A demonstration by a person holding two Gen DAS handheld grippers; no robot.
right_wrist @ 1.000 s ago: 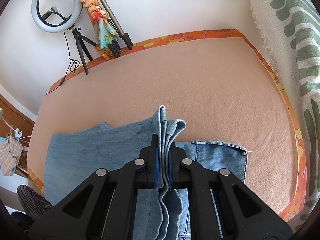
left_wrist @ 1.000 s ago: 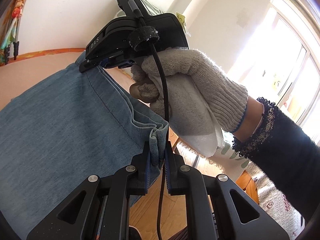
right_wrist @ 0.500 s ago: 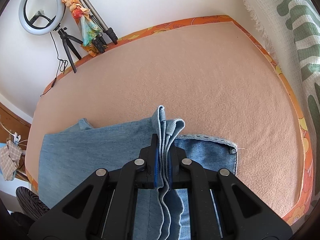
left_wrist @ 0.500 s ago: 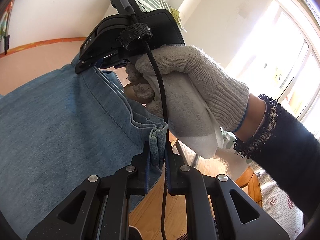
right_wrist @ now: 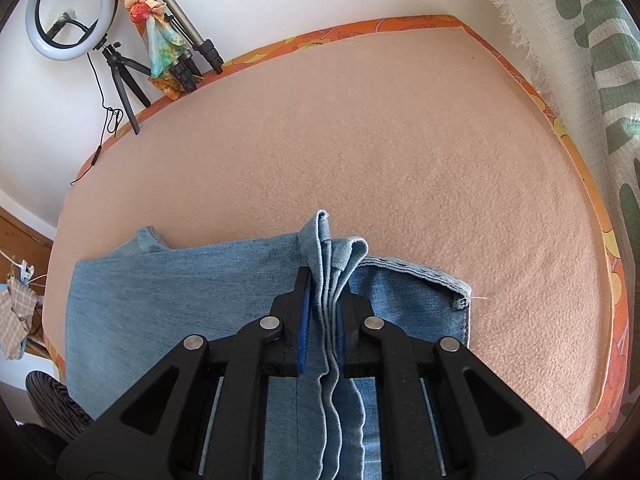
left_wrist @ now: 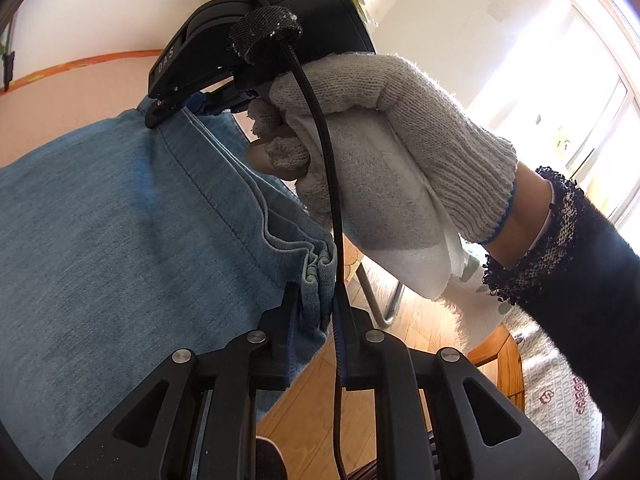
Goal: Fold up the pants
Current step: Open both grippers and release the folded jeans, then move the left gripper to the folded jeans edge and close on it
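Blue denim pants (right_wrist: 180, 288) lie folded on the pink felt surface (right_wrist: 360, 140). My right gripper (right_wrist: 324, 280) stands over their far edge with its jaws opening. A bunched fold of denim hangs loose between the pads, with a gap on the left side. My left gripper (left_wrist: 316, 292) is at the near corner of the pants (left_wrist: 120, 240), its jaws opening too, and a hem fold sits slack between the pads. In the left wrist view, a gloved hand (left_wrist: 400, 140) holds the right gripper (left_wrist: 160, 116), whose tips rest at the denim's far edge.
A ring light (right_wrist: 68, 8), a tripod (right_wrist: 188, 36) and a colourful cloth (right_wrist: 156, 28) stand at the wall behind the surface. A green-and-white blanket (right_wrist: 580, 60) hangs at the right. A black cable (left_wrist: 332, 200) runs down past my left gripper. Wooden floor (left_wrist: 320, 380) lies below.
Both grippers sank toward the surface with the denim. Both pairs of jaws, clamped on the folds before, now stand wider and the cloth sits loose.
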